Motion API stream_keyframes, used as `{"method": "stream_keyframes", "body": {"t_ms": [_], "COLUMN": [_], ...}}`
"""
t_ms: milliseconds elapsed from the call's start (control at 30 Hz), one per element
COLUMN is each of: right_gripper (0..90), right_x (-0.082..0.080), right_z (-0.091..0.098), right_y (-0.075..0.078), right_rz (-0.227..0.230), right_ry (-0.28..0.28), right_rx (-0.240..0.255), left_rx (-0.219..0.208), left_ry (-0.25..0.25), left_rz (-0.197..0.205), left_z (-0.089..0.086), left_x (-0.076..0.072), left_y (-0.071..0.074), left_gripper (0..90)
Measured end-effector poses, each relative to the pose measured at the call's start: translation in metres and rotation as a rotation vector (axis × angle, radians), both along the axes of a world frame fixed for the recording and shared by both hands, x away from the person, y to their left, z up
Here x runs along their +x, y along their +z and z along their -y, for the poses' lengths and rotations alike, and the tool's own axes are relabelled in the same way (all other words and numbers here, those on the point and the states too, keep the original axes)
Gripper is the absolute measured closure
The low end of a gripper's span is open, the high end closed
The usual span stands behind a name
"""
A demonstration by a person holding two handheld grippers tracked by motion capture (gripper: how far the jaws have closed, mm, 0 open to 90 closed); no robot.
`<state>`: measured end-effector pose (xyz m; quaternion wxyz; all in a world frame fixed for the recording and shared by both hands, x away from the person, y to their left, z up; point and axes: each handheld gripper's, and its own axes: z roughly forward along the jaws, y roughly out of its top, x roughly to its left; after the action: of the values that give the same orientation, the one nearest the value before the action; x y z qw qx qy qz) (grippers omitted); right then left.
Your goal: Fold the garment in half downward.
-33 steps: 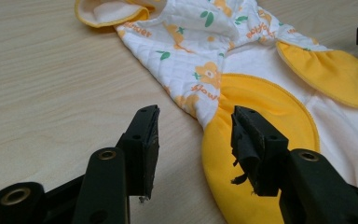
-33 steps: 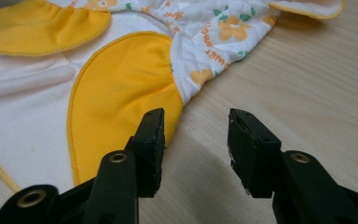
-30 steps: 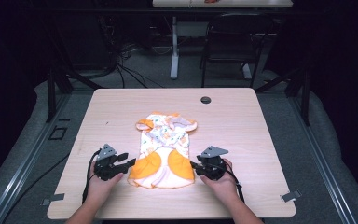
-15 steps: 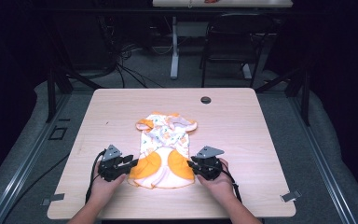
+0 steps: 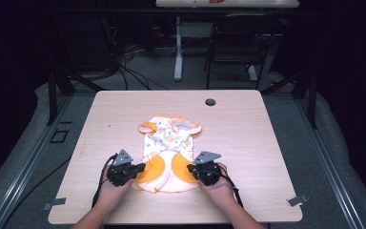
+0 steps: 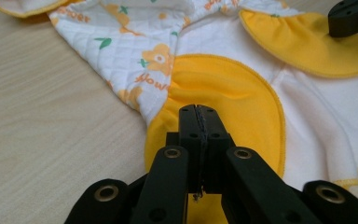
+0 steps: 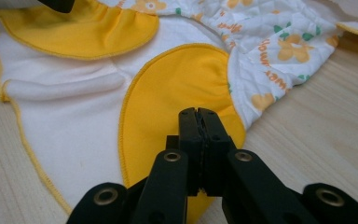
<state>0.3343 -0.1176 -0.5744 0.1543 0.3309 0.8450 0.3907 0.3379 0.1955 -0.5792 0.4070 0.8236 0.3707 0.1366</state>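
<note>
A small white garment [image 5: 169, 143] with orange flower print and two yellow panels lies flat on the wooden table [image 5: 257, 143]. My left gripper [image 5: 141, 168] sits at the left yellow panel [image 6: 223, 88]; its jaws have just been closing and now stand shut [image 6: 199, 110] on that panel's outer edge. My right gripper [image 5: 189, 169] mirrors it at the right yellow panel [image 7: 177, 88], its jaws also just closed and shut [image 7: 198, 112] on the cloth edge. The other gripper's tip shows as a black jaw end [image 6: 352, 16] in the left gripper view.
A black round grommet [image 5: 210, 102] sits near the table's far edge. Beyond the table stand a dark chair [image 5: 233, 43] and a white table leg [image 5: 178, 52], with cables on the floor. Bare wood surrounds the garment.
Both grippers' jaws went from wide open to shut at the garment's yellow side panels. The hands stayed nearly in place.
</note>
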Motion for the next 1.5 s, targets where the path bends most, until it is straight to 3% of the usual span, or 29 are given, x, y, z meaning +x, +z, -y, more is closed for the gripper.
{"method": "stream_keyframes", "body": {"t_ms": [67,200,300,600,800,1033,1200,1333,1500], "right_gripper": [89.4,89.7,89.9,90.0,90.0,90.0,90.0,90.0,90.0], "right_x": [0.001,0.001,0.001,-0.007,-0.023,-0.035,-0.049,-0.052,-0.025], "right_z": [-0.001,-0.003,-0.003,-0.001,0.004,0.001,0.004,0.005,0.007], "right_y": [-0.003,-0.006,-0.007,-0.003,0.002,0.004,0.004,0.006,0.03], "right_rz": [-0.012,-0.008,-0.013,-0.039,-0.119,-0.104,-0.094,-0.113,-0.112], "right_ry": [0.01,0.033,0.034,0.077,0.15,0.186,0.216,0.215,0.179], "right_rx": [-0.014,-0.041,-0.043,-0.079,-0.092,-0.133,-0.15,-0.137,-0.067], "left_rx": [0.023,0.012,0.029,0.055,0.055,0.077,0.059,0.052,0.045], "left_ry": [-0.01,-0.011,-0.02,-0.049,-0.076,-0.103,-0.129,-0.138,-0.121], "left_rz": [-0.01,-0.023,-0.017,-0.027,-0.074,-0.096,-0.119,-0.13,-0.083], "left_z": [0.001,0.0,0.001,0.004,0.005,0.007,0.006,0.006,0.006], "left_x": [0.001,0.003,0.002,-0.012,-0.029,-0.047,-0.054,-0.053,-0.025], "left_y": [-0.004,-0.005,-0.005,-0.003,0.0,0.003,0.002,0.004,0.025], "left_gripper": [90.0,90.0,90.0,90.0,90.0,90.0,90.0,89.3,88.7]}}
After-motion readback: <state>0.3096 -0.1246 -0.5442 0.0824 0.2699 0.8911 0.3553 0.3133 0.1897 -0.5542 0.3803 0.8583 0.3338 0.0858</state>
